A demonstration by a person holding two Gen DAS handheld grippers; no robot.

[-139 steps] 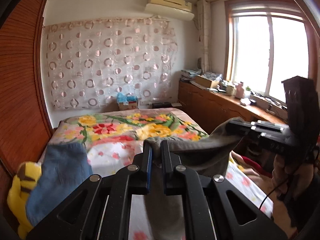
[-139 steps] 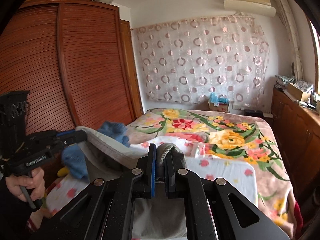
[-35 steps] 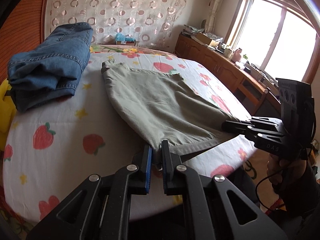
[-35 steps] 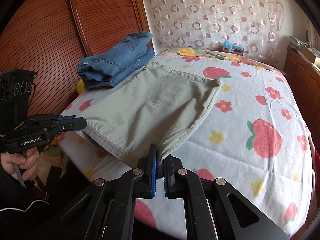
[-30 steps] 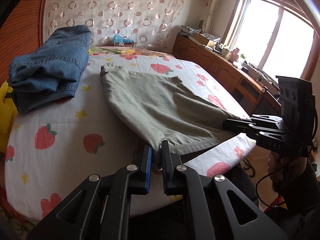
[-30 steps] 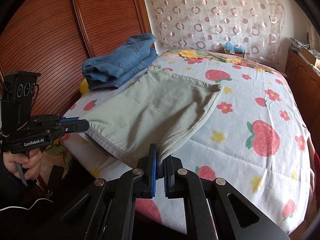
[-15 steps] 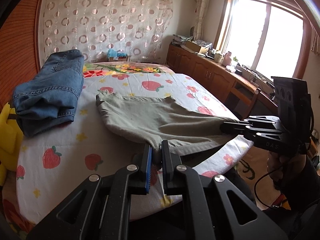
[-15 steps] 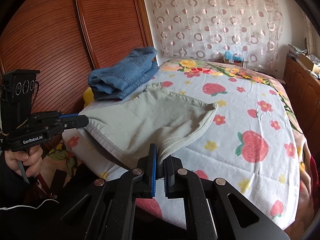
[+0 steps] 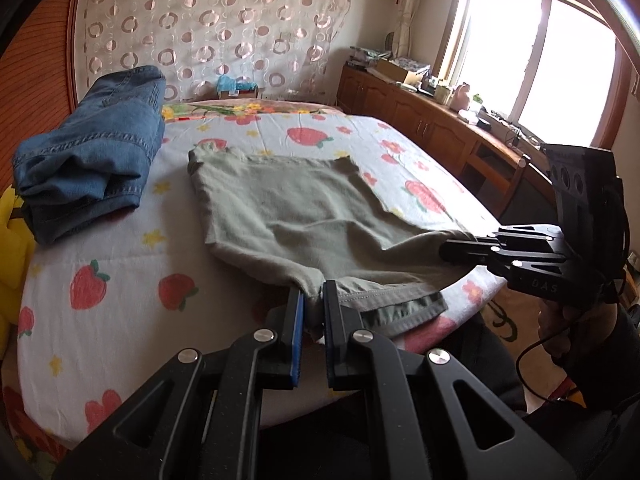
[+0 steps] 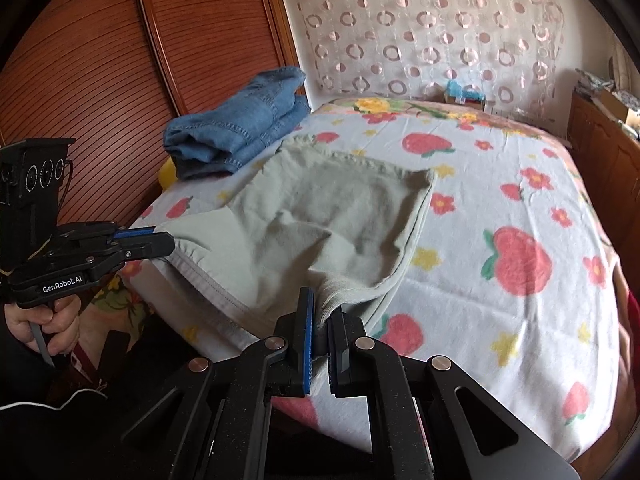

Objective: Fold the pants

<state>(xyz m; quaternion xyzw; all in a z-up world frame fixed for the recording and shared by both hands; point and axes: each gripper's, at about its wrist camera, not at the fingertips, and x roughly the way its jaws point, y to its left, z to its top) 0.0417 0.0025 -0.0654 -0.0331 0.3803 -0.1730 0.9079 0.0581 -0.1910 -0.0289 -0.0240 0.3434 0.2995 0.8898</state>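
Observation:
Grey-green pants [image 9: 288,208] lie spread on the bed, their near hem end at the bed's front edge. My left gripper [image 9: 313,300] is shut on the near left corner of the pants. My right gripper [image 10: 320,312] is shut on the near right corner of the pants [image 10: 328,216]. The right gripper also shows in the left wrist view [image 9: 452,249], and the left gripper shows in the right wrist view [image 10: 160,242]. The cloth between them sags and wrinkles. The far end lies flat on the sheet.
Folded blue jeans [image 9: 92,148] sit on the bed's left side, also in the right wrist view [image 10: 244,120]. The strawberry-print sheet [image 9: 120,280] covers the bed. A wooden wardrobe [image 10: 100,60] stands left, wooden cabinets [image 9: 420,120] under the window right. A yellow toy [image 9: 12,248] lies beside the jeans.
Both grippers have lowered and moved forward with the near end of the pants. The cloth has gone from taut to slack and wrinkled near the bed's edge.

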